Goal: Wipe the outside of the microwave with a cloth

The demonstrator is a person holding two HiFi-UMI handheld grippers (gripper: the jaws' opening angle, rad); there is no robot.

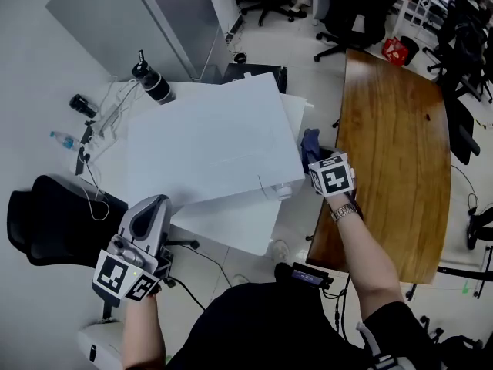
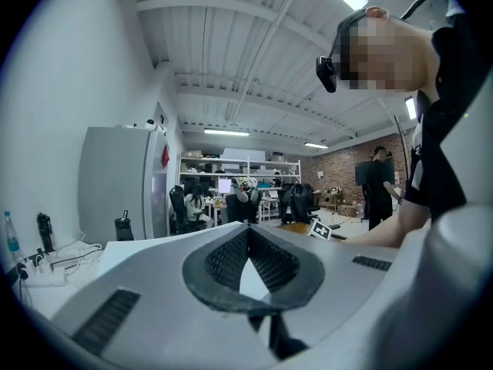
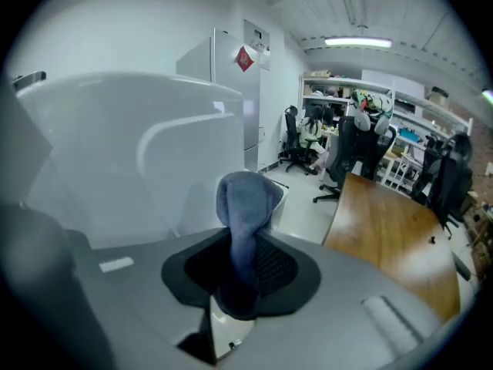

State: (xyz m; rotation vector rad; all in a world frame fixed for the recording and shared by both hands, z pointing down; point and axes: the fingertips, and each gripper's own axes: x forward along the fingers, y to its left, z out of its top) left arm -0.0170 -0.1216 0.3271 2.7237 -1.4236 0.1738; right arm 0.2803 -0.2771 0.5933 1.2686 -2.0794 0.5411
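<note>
The white microwave [image 1: 212, 145] fills the middle of the head view, seen from above. My right gripper [image 1: 314, 159] is at its right side, shut on a bunched blue cloth [image 1: 310, 140] that sticks out past the jaws. In the right gripper view the cloth [image 3: 245, 203] stands up from between the pads, close to the microwave's white wall [image 3: 146, 153]. My left gripper [image 1: 156, 205] hovers at the microwave's near left corner, jaws shut with nothing in them. In the left gripper view my left gripper [image 2: 248, 236] points level over the white top [image 2: 131, 247].
A long wooden table [image 1: 393, 153] runs along the right, just behind my right hand. A black chair [image 1: 46, 222] stands at the left. A black flask [image 1: 153, 83], a water bottle [image 1: 63, 139] and cables [image 1: 96, 187] lie left of the microwave. A grey cabinet [image 1: 146, 14] stands behind.
</note>
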